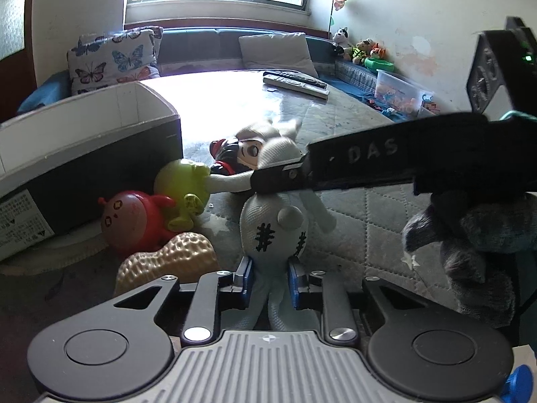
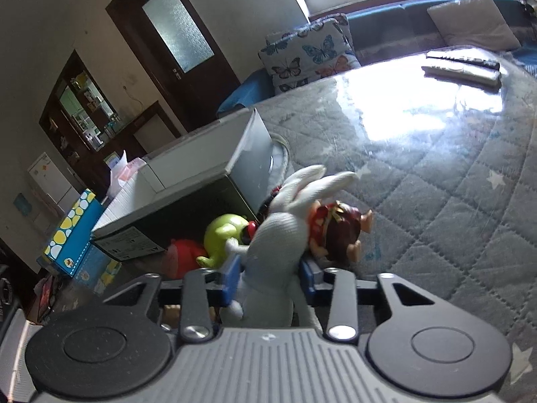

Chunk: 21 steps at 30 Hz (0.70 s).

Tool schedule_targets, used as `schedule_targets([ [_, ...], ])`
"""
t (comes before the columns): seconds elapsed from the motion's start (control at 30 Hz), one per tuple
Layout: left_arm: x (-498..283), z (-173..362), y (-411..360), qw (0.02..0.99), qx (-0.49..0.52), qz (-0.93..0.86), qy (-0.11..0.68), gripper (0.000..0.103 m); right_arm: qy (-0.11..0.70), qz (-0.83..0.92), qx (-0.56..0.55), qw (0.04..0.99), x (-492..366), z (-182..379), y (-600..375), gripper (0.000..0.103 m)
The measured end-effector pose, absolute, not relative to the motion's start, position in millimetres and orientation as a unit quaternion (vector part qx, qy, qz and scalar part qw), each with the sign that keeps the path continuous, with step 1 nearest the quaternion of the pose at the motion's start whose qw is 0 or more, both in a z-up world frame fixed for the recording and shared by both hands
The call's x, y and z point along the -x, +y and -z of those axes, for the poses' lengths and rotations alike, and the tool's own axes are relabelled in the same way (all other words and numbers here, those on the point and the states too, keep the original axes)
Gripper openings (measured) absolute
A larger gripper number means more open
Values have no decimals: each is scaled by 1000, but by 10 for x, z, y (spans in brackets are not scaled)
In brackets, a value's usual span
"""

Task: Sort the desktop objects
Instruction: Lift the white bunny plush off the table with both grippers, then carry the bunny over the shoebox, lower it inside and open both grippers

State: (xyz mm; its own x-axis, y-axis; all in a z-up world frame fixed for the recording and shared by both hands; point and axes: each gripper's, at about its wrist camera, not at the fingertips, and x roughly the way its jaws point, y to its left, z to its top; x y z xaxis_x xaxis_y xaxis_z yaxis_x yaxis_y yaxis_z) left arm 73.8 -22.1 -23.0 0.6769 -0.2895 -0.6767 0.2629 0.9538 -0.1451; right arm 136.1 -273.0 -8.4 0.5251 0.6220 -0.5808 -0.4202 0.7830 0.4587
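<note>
- We see our left gripper (image 1: 268,283) with its jaws closed on the white rabbit doll (image 1: 272,231), pinching it low on the body, just above the legs, over the quilted bench (image 1: 362,215).
- Our right gripper (image 2: 271,277) has its jaws clamped on the same white rabbit doll (image 2: 278,235), about mid-body; in the left wrist view its black finger (image 1: 352,168) lies across the doll's head.
- Crowded just left of the doll we count one green figure (image 1: 183,191), one red round figure (image 1: 134,223) and one peanut-shaped toy (image 1: 167,260); the green and red ones touch each other.
- Behind the doll's head lies one black-haired figure (image 1: 235,154), partly hidden; in the right wrist view one brown-haired figure in red (image 2: 335,231) lies against the doll's right side.
- One open cardboard box (image 1: 84,154) stands at the left, close behind the green and red figures.
- Two remote controls (image 1: 295,82) lie side by side at the far end of the bench, well apart from the toys.
- A grey furry shape (image 1: 476,245) sits at the right under the right gripper; we cannot tell what it is.
- One butterfly cushion (image 1: 114,58) and one plain cushion (image 1: 278,50) rest on the sofa beyond.
</note>
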Motion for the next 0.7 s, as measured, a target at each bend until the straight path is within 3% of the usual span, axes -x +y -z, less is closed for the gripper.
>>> schedule_targets([
  [0.27,-659,96,-148,921,49,149,356,21,359,-309,-114,873,-1236,-159,-2695,28],
  [0.7,-562,-571,397,957,59,91,270,21,297,-376,-135,867,-1396,-819,-2188,28],
])
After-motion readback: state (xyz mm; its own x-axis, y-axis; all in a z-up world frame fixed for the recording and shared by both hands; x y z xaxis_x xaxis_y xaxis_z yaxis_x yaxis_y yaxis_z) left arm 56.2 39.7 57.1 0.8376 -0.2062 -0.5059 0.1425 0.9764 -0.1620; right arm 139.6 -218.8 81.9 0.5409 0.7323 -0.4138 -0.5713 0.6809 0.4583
